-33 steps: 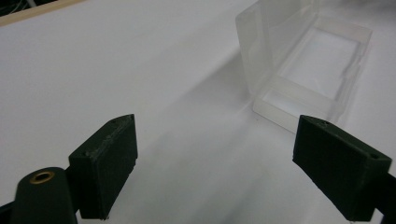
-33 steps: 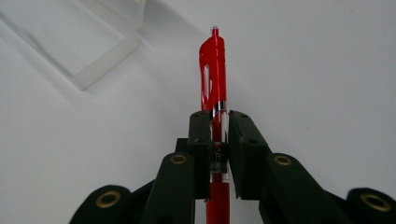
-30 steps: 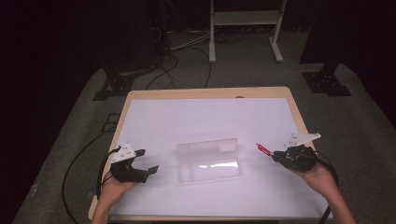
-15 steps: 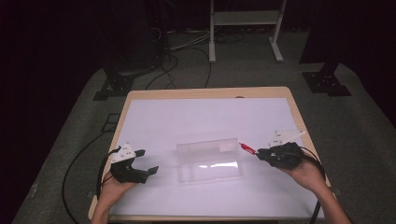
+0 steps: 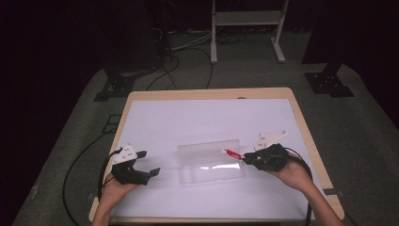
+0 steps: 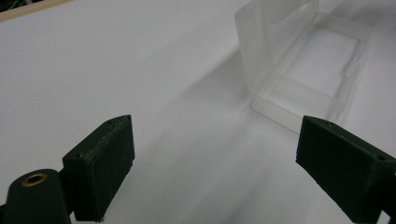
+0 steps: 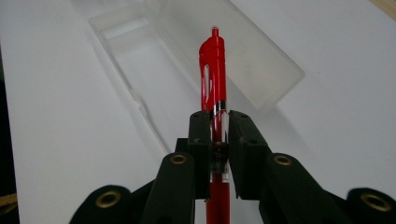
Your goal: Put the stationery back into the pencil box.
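Note:
A clear plastic case lies open in the middle of the white table, its lid standing up along the far side. My right gripper is shut on a red pen and holds it just over the case's right end. In the right gripper view the red pen sticks out forward between the jaws, above the clear plastic case. My left gripper rests open at the table's front left, apart from the case. Its jaws stand wide with nothing between them, and the clear plastic case lies ahead of them.
The table has a white top with a wooden rim. Cables run over the dark floor at the left. A white frame stands on the floor behind the table. A dark stand foot lies at the back right.
My right gripper has carried the red pen leftward, from the table's right side to the right end of the case. The left gripper has stayed where it was.

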`<state>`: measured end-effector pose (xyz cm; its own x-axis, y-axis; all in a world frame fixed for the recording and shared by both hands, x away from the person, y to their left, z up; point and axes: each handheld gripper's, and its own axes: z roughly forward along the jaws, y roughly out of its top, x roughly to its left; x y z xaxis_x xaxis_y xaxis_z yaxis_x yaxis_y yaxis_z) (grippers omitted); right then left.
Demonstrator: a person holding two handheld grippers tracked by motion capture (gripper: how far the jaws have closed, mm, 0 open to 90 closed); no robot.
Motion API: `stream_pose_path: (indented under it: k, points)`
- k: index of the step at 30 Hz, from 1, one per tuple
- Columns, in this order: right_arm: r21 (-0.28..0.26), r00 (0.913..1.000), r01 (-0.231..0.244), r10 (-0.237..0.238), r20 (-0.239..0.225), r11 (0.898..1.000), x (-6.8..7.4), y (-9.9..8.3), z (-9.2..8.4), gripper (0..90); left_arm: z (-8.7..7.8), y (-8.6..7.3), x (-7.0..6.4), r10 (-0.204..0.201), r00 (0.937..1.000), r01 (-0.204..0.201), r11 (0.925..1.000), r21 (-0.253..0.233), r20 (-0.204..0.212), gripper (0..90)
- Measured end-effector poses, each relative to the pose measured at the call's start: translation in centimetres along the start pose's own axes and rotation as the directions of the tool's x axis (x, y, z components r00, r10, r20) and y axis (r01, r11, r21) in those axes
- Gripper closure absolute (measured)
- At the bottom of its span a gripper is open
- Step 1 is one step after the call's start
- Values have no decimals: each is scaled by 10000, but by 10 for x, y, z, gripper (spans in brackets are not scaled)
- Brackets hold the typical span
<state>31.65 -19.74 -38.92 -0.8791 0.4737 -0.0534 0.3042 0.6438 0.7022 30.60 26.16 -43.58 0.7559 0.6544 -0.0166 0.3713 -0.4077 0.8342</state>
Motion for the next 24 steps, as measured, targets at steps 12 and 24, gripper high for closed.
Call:
stream_pose_path:
  k: [12, 24]
  points:
    - [-28, 9969, 538, -539, -577, 9985, 9, 15, 20, 788, 1, 0, -1, 91, 9999, -91, 9999, 90, 46, 109]
    - [139, 9912, 818, -799, -1051, 9966, 14, 27, 43, 788, 3, 0, -3, 134, 9998, -136, 9998, 154, 165, 111]
